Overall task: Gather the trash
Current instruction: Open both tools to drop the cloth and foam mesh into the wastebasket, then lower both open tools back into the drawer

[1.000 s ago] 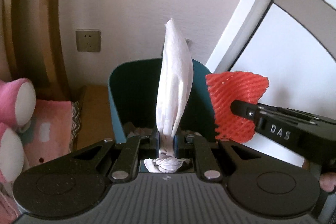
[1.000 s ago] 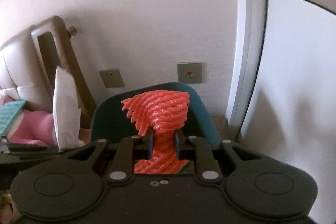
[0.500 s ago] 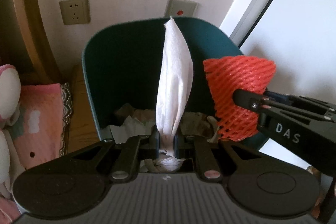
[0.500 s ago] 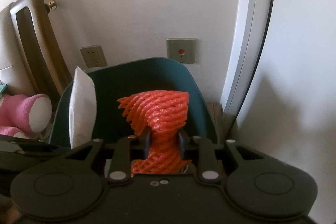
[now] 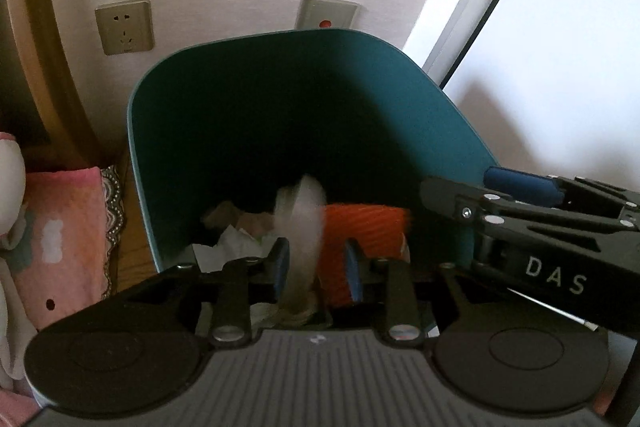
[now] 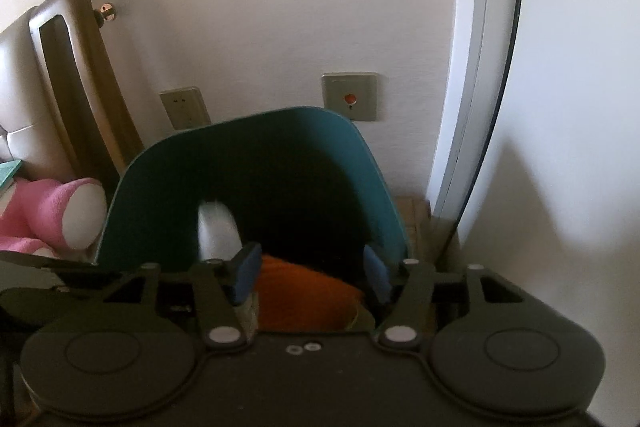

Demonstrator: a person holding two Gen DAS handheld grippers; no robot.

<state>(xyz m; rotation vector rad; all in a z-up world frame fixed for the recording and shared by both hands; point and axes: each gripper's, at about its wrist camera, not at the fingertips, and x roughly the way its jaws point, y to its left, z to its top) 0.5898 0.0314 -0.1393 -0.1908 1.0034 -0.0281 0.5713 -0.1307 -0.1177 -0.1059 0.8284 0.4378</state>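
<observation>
A dark teal trash bin [image 5: 280, 99] stands against the wall, also in the right wrist view [image 6: 256, 163]. My left gripper [image 5: 316, 267] is open over its mouth; a blurred white tissue [image 5: 306, 223] drops between the fingers. My right gripper [image 6: 308, 269] is open too, and shows from the side in the left wrist view [image 5: 520, 203]. The orange foam fruit net [image 5: 360, 239] lies loose inside the bin, below the right fingers [image 6: 304, 295]. The tissue also shows in the right wrist view [image 6: 218, 231]. Crumpled paper [image 5: 232, 243] lies in the bin.
Two wall sockets [image 5: 124, 27] [image 5: 326, 13] sit behind the bin. A wooden bed frame [image 6: 76, 75], pink plush toy [image 6: 52, 211] and pink cloth [image 5: 60, 235] are to the left. A white door frame [image 6: 472, 67] is to the right.
Both grippers opened over the bin. The tissue and the orange net left the fingers and fell into the bin. Both cameras moved closer to the bin.
</observation>
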